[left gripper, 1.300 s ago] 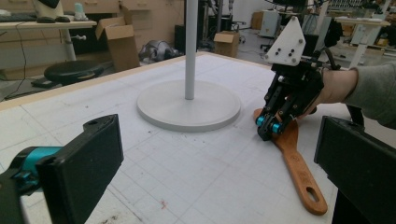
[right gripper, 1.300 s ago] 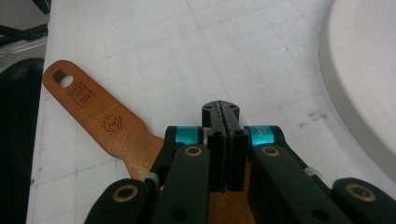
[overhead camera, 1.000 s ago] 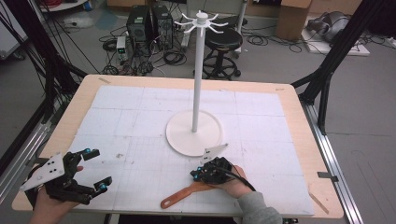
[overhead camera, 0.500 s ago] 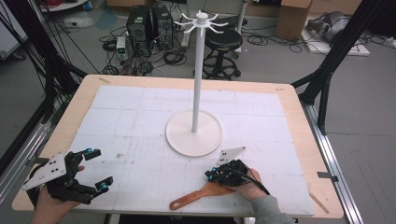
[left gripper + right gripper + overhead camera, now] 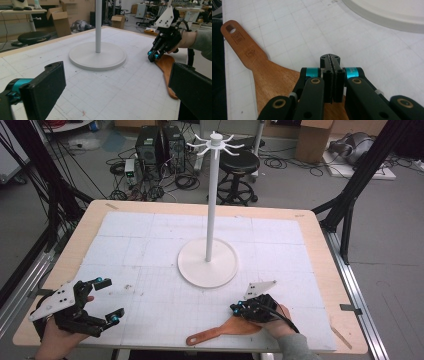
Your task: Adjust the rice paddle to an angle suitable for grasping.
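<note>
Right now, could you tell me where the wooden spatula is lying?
In the high view the wooden spatula lies flat at the table's near edge, right of centre, under the shut right gripper, nearer than the white stand's base.

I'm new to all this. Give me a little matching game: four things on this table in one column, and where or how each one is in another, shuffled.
1. left tongs
2. right tongs
3. wooden spatula
4. white stand

a. upright at the table's middle
b. wide open
c. shut tight
d. flat near the front edge

Pairs: 1-b, 2-c, 3-d, 4-a
</note>
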`<action>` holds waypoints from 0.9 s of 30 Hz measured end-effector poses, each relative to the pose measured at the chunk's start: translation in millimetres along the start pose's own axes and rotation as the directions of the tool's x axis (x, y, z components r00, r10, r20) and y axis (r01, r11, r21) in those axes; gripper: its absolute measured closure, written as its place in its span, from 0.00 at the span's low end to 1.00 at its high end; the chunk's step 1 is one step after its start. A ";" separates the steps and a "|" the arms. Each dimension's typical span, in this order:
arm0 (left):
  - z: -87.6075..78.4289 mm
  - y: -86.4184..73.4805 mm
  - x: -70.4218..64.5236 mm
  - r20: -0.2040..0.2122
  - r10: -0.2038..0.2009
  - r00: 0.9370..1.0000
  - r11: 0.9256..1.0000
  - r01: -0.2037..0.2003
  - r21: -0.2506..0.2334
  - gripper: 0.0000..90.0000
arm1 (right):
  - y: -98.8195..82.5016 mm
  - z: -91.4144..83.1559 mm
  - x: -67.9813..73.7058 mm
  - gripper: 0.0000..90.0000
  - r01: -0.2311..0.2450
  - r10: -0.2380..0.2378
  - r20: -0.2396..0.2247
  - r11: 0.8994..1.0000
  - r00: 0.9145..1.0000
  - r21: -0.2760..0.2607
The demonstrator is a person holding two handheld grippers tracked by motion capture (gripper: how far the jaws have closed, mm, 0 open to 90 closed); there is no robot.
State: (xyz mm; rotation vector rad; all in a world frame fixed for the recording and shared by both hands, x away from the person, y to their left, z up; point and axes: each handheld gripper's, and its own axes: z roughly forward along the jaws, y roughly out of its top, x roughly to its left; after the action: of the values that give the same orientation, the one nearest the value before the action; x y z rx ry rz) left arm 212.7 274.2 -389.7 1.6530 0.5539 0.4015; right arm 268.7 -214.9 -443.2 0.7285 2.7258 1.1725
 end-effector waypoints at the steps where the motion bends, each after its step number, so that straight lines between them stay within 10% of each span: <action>1: 0.7 0.0 0.1 0.002 0.000 1.000 1.000 0.000 0.000 0.02 | -1.8 -1.9 -0.5 0.99 -0.002 0.002 0.004 1.000 1.000 0.000; 12: 8.5 -1.2 -0.5 0.017 0.006 1.000 1.000 -0.006 0.017 0.02 | -4.5 -7.2 -0.3 0.99 0.006 -0.006 0.005 1.000 1.000 -0.022; 17: 7.6 -1.1 0.0 0.013 0.006 1.000 1.000 -0.006 0.017 0.02 | 6.4 -14.7 11.2 0.99 0.032 -0.041 -0.056 0.988 0.998 -0.153; 27: 5.8 -1.4 1.1 0.007 0.003 1.000 1.000 -0.004 0.016 0.02 | 10.1 -2.2 39.5 0.99 0.116 -0.136 -0.165 0.985 0.977 -0.126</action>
State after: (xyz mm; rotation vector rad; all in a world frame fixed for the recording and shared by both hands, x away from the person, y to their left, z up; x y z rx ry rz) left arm 216.6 270.2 -392.0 1.6703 0.5501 0.3944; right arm 237.2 -192.3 -430.3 0.4518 2.7619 1.4113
